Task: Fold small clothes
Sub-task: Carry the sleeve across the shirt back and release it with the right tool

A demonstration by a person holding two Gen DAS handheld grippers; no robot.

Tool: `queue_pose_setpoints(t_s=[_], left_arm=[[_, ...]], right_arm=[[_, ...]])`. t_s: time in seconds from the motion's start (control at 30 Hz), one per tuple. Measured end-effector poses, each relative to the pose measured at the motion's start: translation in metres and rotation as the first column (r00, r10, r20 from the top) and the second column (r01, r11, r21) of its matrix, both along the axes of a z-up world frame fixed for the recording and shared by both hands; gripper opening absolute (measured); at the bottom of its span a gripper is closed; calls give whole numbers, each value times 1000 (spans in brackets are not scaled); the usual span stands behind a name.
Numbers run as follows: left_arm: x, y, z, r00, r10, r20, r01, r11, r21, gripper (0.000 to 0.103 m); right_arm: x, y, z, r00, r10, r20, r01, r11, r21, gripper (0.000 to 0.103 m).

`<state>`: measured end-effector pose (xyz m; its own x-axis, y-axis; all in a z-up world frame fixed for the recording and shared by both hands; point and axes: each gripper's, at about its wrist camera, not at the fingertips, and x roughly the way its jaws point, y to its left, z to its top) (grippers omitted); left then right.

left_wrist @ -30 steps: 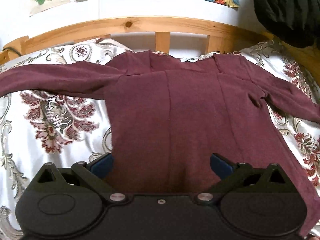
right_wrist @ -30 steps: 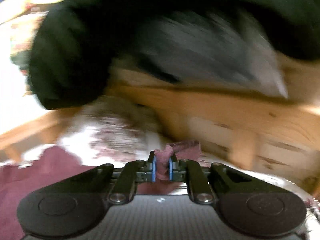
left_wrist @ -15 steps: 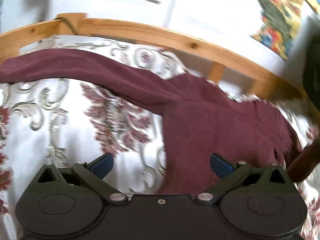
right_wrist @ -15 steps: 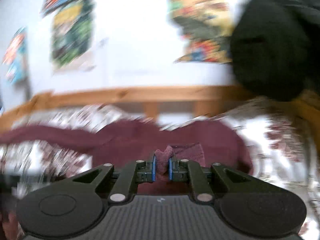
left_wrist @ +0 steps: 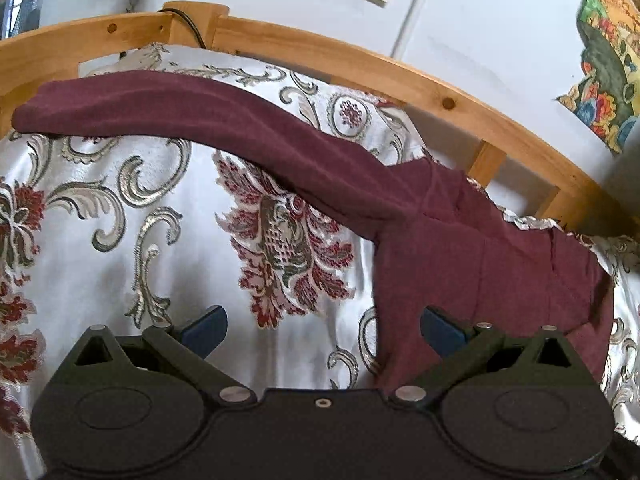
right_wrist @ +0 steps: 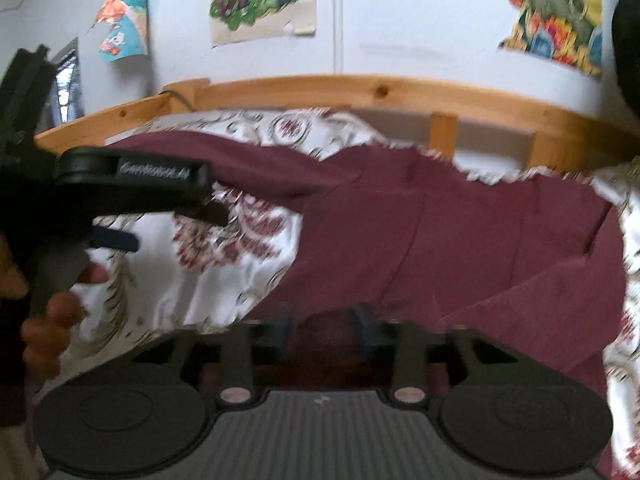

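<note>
Maroon long-sleeved top (left_wrist: 460, 256) lies flat on the bed, over a pale satin bedspread (left_wrist: 100, 240) with red floral print. In the left wrist view the body of the top fills the centre right and lower right; one sleeve (left_wrist: 192, 112) runs out straight toward the upper left of the frame, its cuff near the wooden bed rail (left_wrist: 320, 56). In the right wrist view the other sleeve (right_wrist: 540, 292) appears already folded in across the body at lower right.

Left tongs (left_wrist: 322, 326): spread wide, empty, hovering low in the frame over bedspread and the top's side edge. Right tongs (right_wrist: 322, 330): blurred, fingers apart with a gap between the blue pads; maroon cloth lies right at them, but I cannot tell whether any of it sits between the pads. The left tongs also show at the left edge of that view.

Handling, as judged: knit fabric, light, soft, no stiffness at all; it will drape and sag from any pinch point. Not fragile. Satin below looks slippery, so the whole garment may slide if dragged instead of lifted.

Where to hold: the outstretched sleeve at or near the cuff, a thin edge easy to pinch, then carry it across the body. Lift clear before moving.
</note>
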<state>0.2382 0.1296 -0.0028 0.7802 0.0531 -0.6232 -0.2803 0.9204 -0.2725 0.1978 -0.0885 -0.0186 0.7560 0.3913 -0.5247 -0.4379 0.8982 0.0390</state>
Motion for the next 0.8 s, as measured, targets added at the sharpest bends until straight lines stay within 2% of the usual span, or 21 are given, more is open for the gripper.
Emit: queue_pose_setpoints(t_s=[0.03,0.17,0.27,0.37,0.5,0.63,0.73,0.8], left_arm=[[1,-1,-1,1000,-8,0,8,1000,-1,102],[3,-9,-5,999,-40,1,40,999,0,102],[5,-20,-10,996,-88,13,88,996,-11,102],[9,-39,-19,983,-185,13,185,982,-22,102],[18,-71,-38,952,-305,-33,305,952,3,102],[16,-98,-57,949,-310,-58,315,941,124,102],[14,-111,-66,942,-329,-70,336,918,210,102],[12,-116,-69,938,-338,-74,346,903,254,102]], right_arm=[[-2,-5,-2,1000,13,-15,-13,1000,4,65],[-16,-33,-6,997,45,-67,-44,999,16,82],[-25,-62,-6,995,29,-94,-26,999,32,89],[-30,-91,-6,996,-43,-72,43,999,-1,95],[-17,-129,-10,981,-194,12,195,981,-19,96],[15,-161,-23,947,-312,72,315,949,-35,91],[42,-187,-31,921,-380,86,381,925,13,83],[57,-204,-33,912,-402,83,397,915,71,81]])
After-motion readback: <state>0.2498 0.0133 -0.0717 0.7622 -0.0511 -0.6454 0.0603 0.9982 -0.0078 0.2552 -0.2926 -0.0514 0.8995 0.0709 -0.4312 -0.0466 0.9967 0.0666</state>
